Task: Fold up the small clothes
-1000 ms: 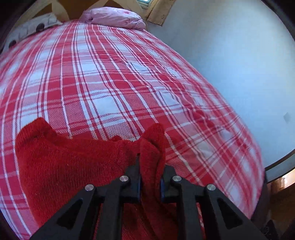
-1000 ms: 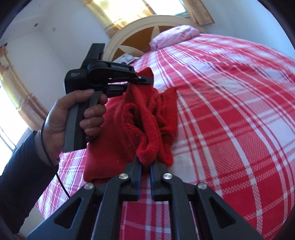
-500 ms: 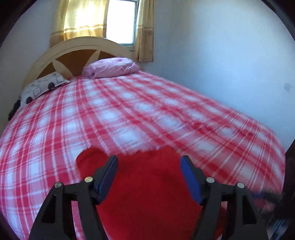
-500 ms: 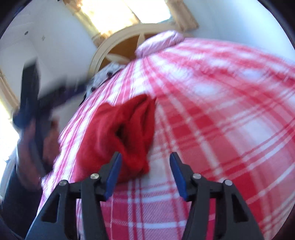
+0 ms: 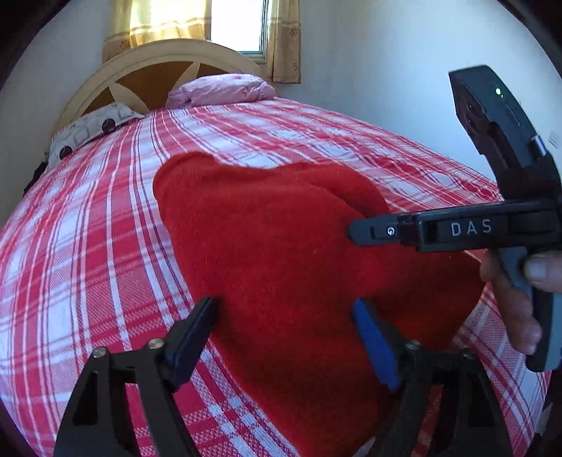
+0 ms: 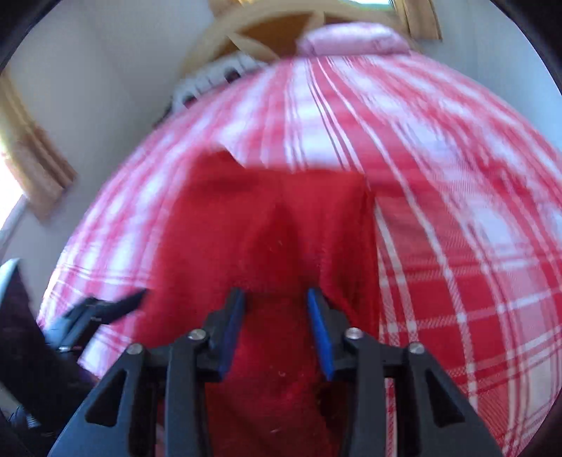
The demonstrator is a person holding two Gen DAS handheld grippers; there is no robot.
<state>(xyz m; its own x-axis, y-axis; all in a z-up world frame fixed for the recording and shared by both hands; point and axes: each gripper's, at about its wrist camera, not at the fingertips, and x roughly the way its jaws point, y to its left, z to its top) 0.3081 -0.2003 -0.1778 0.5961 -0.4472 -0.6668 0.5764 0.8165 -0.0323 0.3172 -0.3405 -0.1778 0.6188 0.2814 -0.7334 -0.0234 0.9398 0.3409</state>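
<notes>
Both tools have released the red garment [image 5: 281, 246], now lying flat.

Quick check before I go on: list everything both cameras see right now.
Garment: one, red knit, lying on the bed, near end.
Bedspread: one, red and white plaid, covering the bed.
Pillows: two; pink and white patterned, at the headboard.
Headboard: one, cream and brown, against the wall.
Window curtains: yellow, behind the headboard.
Left gripper: open, over the garment.
Right gripper: open, over the garment.
Hand: one, holding the right gripper's handle.
</notes>
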